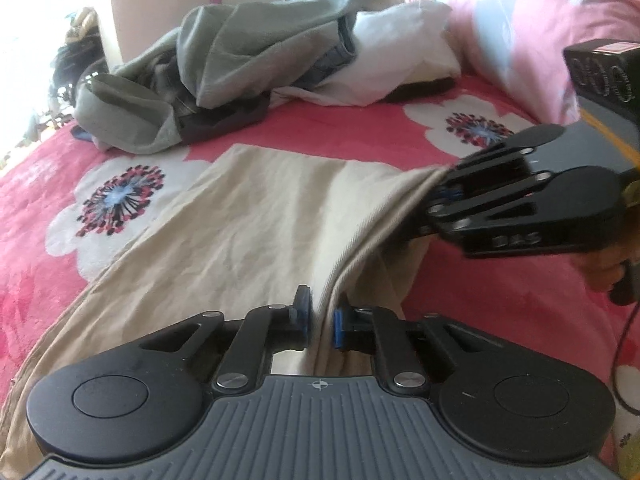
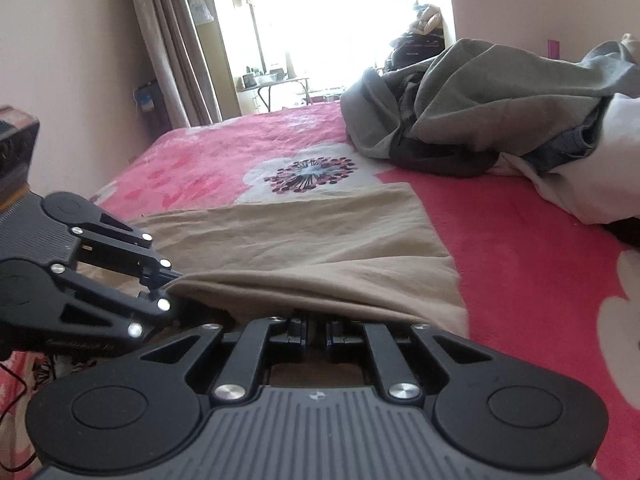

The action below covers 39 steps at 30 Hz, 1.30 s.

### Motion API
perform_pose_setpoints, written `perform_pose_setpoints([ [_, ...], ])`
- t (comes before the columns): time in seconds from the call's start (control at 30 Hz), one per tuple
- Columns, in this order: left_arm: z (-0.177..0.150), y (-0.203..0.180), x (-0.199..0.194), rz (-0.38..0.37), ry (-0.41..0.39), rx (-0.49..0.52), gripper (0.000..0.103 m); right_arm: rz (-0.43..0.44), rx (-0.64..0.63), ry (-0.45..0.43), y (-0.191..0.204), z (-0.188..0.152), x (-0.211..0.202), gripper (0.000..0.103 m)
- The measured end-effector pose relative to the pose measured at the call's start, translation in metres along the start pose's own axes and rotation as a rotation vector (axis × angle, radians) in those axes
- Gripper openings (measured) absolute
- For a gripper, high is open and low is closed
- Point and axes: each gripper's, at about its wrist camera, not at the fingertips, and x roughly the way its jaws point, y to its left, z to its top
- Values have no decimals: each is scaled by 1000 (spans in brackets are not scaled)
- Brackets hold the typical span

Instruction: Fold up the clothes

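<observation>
A beige garment lies spread on the pink flowered bed, its near edge lifted into a fold. My left gripper is shut on that edge, the cloth running between the blue pads. My right gripper comes in from the right and is shut on the same edge farther along. In the right wrist view the beige garment drapes over my right gripper, hiding its tips. The left gripper pinches the fold at the left.
A heap of grey, white and dark clothes lies at the far side of the bed. A pink flowered pillow rests at the far right. A bright window and a curtain stand beyond the bed.
</observation>
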Motion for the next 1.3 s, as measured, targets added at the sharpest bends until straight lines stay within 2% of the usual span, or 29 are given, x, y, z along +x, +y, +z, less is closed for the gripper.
perform_pose_setpoints([
  [0.13,1,0,-3,17,-16,-10,8,19,43,29,-7,-6,-11,9],
  [0.3,2,0,-6,39,-36,-22,7,23,-100,85,14,-18,-9,10],
  [0.53,3,-1,-12,55,-61,-35,7,77,-193,45,38,-9,10,10],
  [0.73,0,0,-12,46,-59,-41,6,61,-208,8,40,-10,39,10],
  [0.93,-1,0,-10,29,-52,-43,6,29,-263,-32,46,-13,41,10],
  [1.0,-1,-2,-8,29,-42,-24,7,34,-242,-30,45,-13,42,10],
  [1.1,-3,-5,-8,34,-35,17,15,51,-195,-24,39,-11,42,10],
  [1.17,-5,-6,-6,37,-21,32,25,66,-141,-16,33,-9,41,9],
  [1.3,-7,-8,-3,43,1,56,31,94,-39,-3,21,-4,37,9],
])
